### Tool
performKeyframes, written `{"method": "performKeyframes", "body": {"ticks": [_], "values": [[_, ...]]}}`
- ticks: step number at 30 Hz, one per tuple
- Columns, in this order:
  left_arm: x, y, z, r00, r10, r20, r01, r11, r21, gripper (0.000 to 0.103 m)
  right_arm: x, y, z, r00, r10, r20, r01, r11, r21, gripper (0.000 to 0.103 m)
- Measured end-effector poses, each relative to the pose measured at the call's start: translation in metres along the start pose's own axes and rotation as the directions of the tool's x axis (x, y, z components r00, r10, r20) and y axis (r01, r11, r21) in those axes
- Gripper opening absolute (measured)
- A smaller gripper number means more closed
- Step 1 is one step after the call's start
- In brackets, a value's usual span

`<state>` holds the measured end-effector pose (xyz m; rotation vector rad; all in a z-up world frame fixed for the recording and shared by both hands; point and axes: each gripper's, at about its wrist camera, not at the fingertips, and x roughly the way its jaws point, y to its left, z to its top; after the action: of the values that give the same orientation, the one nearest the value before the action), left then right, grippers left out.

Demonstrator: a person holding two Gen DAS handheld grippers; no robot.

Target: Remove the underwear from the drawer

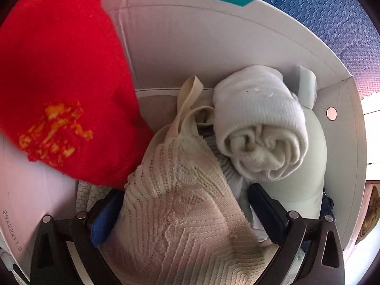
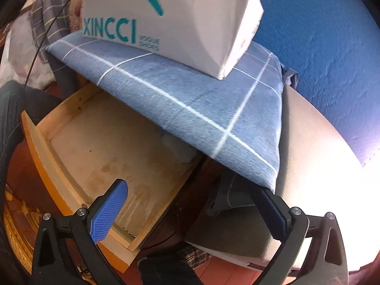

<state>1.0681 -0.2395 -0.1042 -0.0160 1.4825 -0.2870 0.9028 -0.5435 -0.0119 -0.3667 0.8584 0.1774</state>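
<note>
The left gripper (image 1: 182, 216) is aimed almost straight down into a white cardboard shoe box (image 1: 190, 35), its jaws spread as wide as they go. Between the blue pads lies a cream knitted undergarment (image 1: 185, 201); it fills most of the gap, yet no pinch can be made out and whether the pads touch it cannot be told. Its long axis runs away from the claw, up the left wrist view, slightly tilted to the left, with the straps pointing to the far wall of the box and the broad body nearest the fingers. Just beyond the right finger a rolled white sock (image 1: 258, 130) is pressed against the garment; beyond the left finger a red knitted piece (image 1: 61, 83) overlaps its edge.

The right gripper (image 2: 190, 211) is also wide apart and empty, held above an open wooden drawer (image 2: 118, 142). Most of the visible drawer floor is bare; a pale blurred thing is seen at its back, under the blue checked cloth (image 2: 190, 109), too unclear to name. The left claw is judged the nearer to underwear.
</note>
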Motion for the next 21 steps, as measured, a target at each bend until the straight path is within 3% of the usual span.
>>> {"method": "performKeyframes", "body": {"ticks": [4, 9, 15, 21], "values": [[-0.005, 0.011, -0.005, 1.000, -0.001, 0.000, 0.001, 1.000, 0.001, 0.103, -0.018, 0.022, -0.035, 0.999, -0.050, 0.019, 0.049, 0.997, 0.051, 0.102], [-0.005, 0.011, -0.005, 1.000, -0.001, 0.000, 0.001, 1.000, 0.000, 0.103, -0.037, 0.047, -0.054, 0.990, -0.137, 0.016, 0.136, 0.990, 0.045, 0.102], [-0.005, 0.011, -0.004, 1.000, -0.001, 0.000, 0.001, 1.000, 0.000, 0.103, -0.041, 0.042, -0.074, 0.994, -0.102, 0.024, 0.098, 0.986, 0.136, 0.102], [-0.005, 0.011, -0.003, 1.000, 0.000, 0.000, 0.000, 1.000, 0.000, 0.103, -0.026, 0.072, -0.104, 0.992, -0.119, -0.039, 0.120, 0.992, 0.045, 0.102]]}}
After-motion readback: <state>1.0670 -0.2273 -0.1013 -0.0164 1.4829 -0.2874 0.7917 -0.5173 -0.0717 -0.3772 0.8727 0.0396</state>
